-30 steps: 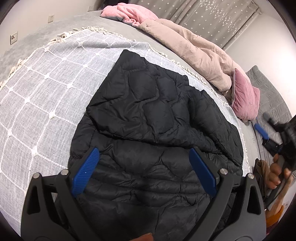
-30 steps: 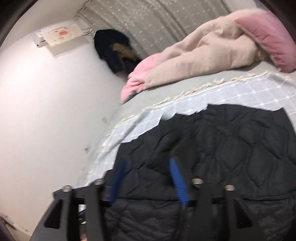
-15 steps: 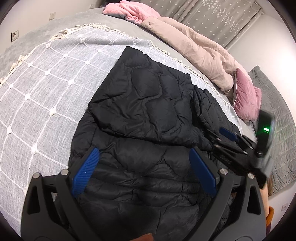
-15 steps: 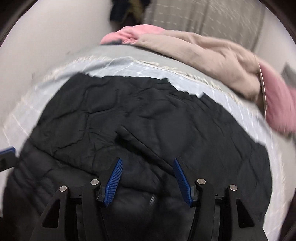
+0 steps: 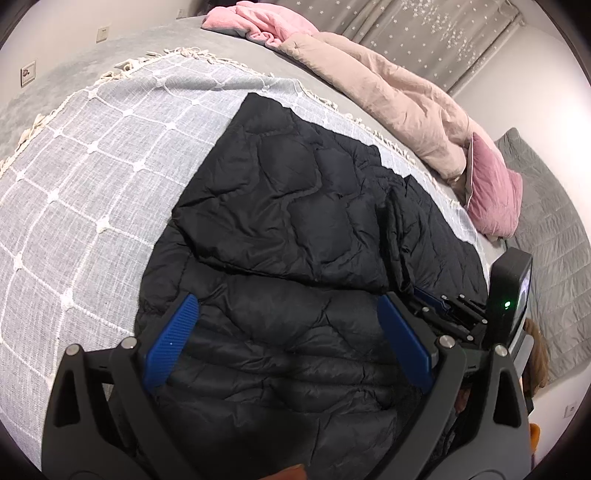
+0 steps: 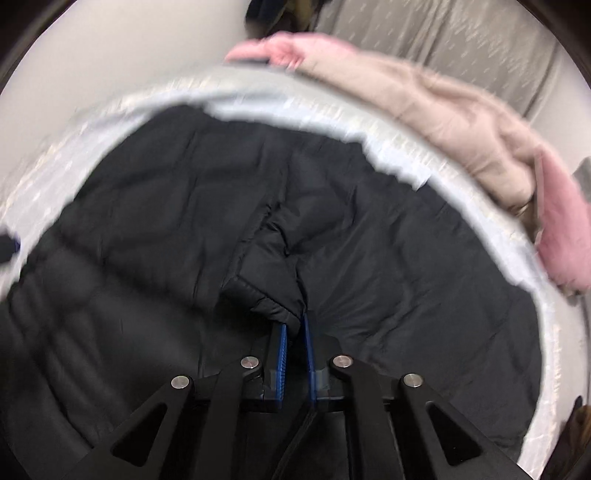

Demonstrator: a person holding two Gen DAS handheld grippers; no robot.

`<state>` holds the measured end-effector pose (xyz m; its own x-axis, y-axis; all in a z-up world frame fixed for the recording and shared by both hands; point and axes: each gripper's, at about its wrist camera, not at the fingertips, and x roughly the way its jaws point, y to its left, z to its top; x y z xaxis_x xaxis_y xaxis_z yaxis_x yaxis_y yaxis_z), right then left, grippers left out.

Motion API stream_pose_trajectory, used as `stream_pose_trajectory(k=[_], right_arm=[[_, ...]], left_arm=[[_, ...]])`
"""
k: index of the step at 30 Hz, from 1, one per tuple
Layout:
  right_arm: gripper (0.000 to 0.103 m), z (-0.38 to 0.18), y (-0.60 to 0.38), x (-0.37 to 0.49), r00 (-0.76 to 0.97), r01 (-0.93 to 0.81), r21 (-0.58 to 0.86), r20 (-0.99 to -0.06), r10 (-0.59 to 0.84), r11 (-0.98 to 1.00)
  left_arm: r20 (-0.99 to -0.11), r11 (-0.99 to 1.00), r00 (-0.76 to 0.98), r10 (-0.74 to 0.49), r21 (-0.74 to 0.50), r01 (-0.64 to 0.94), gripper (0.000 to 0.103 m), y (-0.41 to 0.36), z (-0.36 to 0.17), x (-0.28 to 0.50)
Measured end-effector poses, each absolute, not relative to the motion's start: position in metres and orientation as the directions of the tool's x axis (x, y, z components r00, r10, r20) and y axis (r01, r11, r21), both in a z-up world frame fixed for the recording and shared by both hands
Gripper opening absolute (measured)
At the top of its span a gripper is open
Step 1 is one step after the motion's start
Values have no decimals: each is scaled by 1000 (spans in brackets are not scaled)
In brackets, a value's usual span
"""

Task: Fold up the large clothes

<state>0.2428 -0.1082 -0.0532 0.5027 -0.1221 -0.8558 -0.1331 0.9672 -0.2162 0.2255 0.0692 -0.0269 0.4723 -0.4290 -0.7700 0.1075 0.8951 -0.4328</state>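
A black quilted jacket (image 5: 280, 229) lies spread on a grey checked throw (image 5: 92, 166) on the bed, one side folded over its middle. My left gripper (image 5: 288, 332) is open and empty, hovering above the jacket's near part. My right gripper (image 6: 293, 328) is shut on a bunched fold of the jacket (image 6: 266, 295) and holds it raised off the rest of the garment. The right gripper also shows in the left wrist view (image 5: 436, 299) at the jacket's right side. The right wrist view is motion-blurred.
A beige duvet (image 5: 388, 88) and pink blanket (image 5: 258, 18) lie along the far edge of the bed. A pink pillow (image 5: 491, 192) sits at the right. Grey quilted bedding (image 5: 546, 221) lies beyond it. Curtains (image 5: 443, 33) hang behind.
My right gripper has swung in over the jacket's right side and closed on a fold of it, lifting it. My left gripper has stayed open and nearly still.
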Motion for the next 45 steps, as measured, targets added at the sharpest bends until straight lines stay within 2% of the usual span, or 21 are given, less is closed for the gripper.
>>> stream_pose_trajectory(k=[4,6,8,14,20,23,29,33,36,39,45], right_arm=[[30,-48,-112,233,466,-122,-165,-880,-90,979],[45,-35,-120,217,475,-109,-84,-880,-23,990],[54,-22,-128,198,498,-97,-56,-867,0,994],[59,9,-175,122,547,0,9,-837,8,1000],[71,20,-224,18,611,100,97,-792,16,990],[73,12,-245,-28,631,158,146,-775,14,977],[73,-14,-295,-91,659,290,320,-750,55,902],[73,-21,-328,-120,651,428,365,-759,-3,827],[73,-30,-349,-136,624,519,370,-780,-46,771],[73,-45,-364,-145,598,577,414,-801,-19,704],[73,-63,-359,-148,544,581,404,-839,33,707]], left_arm=[[-783,906,466,-411,-408,113,97,65,-25,221],[-783,906,465,-413,-407,119,97,65,-22,217],[-786,902,450,-423,-411,129,97,66,-19,212],[-818,924,431,-381,-331,189,97,66,-20,188],[-841,936,433,-324,-218,277,97,85,-25,147],[-851,934,407,-333,-238,266,97,109,-33,130],[-852,904,304,-425,-380,199,97,164,-58,100],[-830,883,300,-470,-450,135,97,196,-71,81],[-800,857,311,-514,-490,158,97,201,-69,65],[-753,796,258,-605,-565,217,97,195,-72,52],[-728,744,183,-660,-601,291,97,178,-76,38]])
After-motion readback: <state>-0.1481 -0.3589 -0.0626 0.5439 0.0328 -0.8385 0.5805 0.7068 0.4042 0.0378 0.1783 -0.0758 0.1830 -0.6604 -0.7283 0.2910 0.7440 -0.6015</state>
